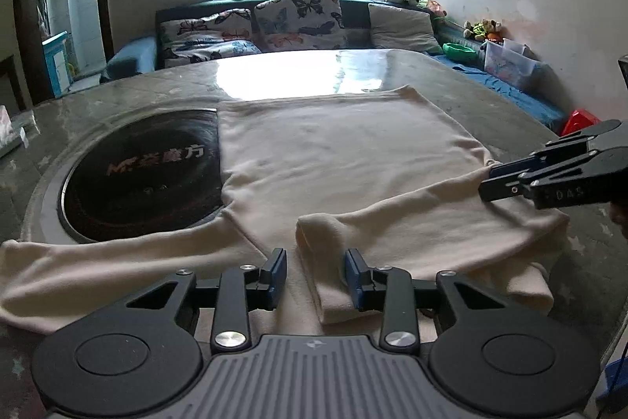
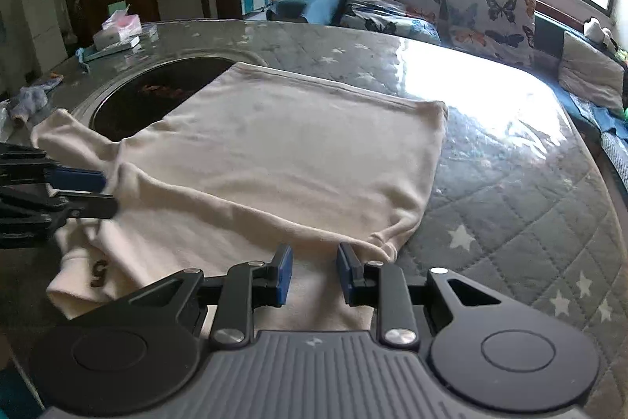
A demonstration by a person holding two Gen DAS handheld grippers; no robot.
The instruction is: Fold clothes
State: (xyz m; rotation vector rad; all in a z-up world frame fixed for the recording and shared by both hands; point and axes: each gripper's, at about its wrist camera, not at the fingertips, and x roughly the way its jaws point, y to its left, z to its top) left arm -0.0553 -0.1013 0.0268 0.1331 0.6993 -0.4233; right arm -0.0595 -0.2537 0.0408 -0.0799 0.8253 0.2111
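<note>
On the counter, across its quilted star-print cover, lies the cream sweatshirt, its body spread flat with the far hem toward the window and its left part overlapping the round black hob set into the top. One sleeve is folded across the near part of the body, its cuff ending just ahead of my left tongs; the other sleeve trails out flat to the left. I hold the left tongs apart, low over the near edge of the garment, with the cuff lying between the blue pads and nothing pinched. My right tongs are apart too, hovering over the cloth beside the bunched near right corner of the body, gripping nothing. I judge both are placed this way so I can take the next fold from the near edge: the corner on the right and the cuff on the left are the natural grips. The left sleeve looks not yet folded in, so the task seems less than half done.
</note>
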